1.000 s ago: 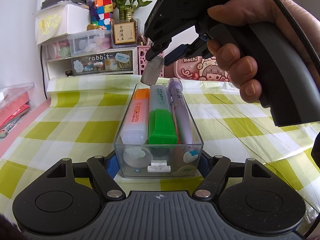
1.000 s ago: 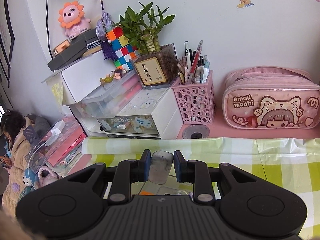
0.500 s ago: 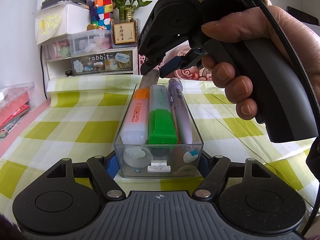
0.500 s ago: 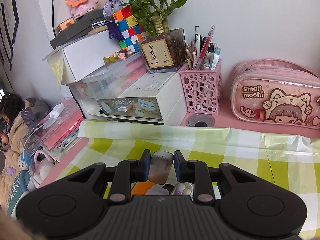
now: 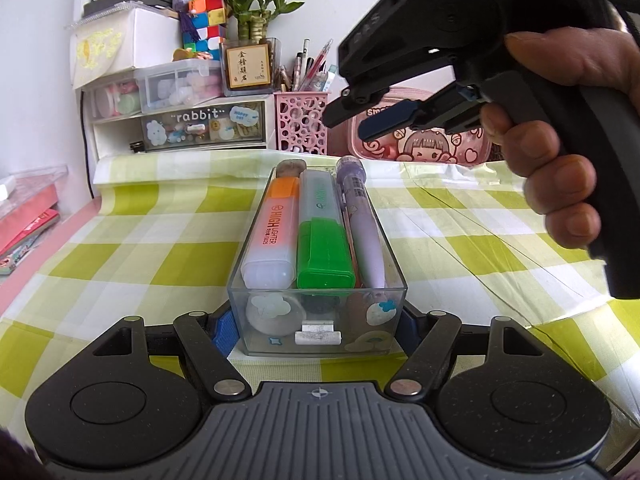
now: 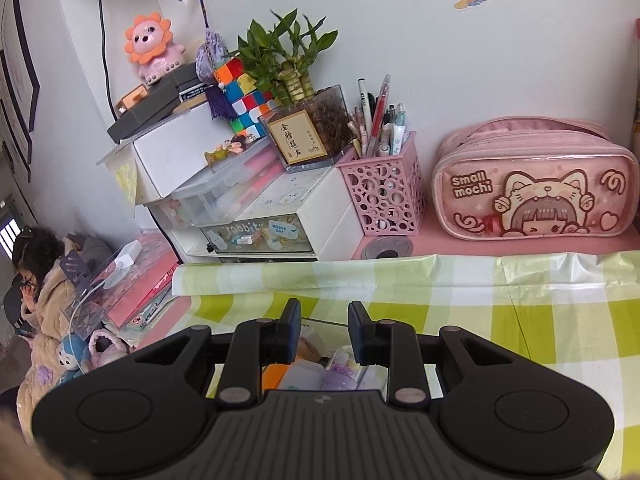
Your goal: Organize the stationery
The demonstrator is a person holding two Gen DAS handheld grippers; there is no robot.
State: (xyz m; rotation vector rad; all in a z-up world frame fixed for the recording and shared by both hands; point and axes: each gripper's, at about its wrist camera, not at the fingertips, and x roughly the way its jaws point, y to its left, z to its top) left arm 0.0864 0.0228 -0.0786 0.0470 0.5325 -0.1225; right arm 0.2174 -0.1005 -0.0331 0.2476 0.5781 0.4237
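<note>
Above clear box (image 5: 316,320) rim, right gripper (image 5: 360,118) empty

A clear box (image 5: 316,320) is sitting on the checked cloth (image 5: 120,248), holding three markers (image 5: 320,240) side by side, with what may be an eraser (image 5: 291,168) at its far end. Behind it, a drawer unit (image 5: 180,128), pen basket (image 5: 302,122) and pencil case (image 5: 420,146) are lining the wall.

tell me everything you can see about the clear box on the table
The clear box is a long, narrow tray of see-through plastic with cartoon stickers on its near end. It sits flat on the checked tablecloth, its near end clamped in the left gripper. Inside lie an orange highlighter, a green highlighter, a purple pen and, at the far end, an eraser.
</note>
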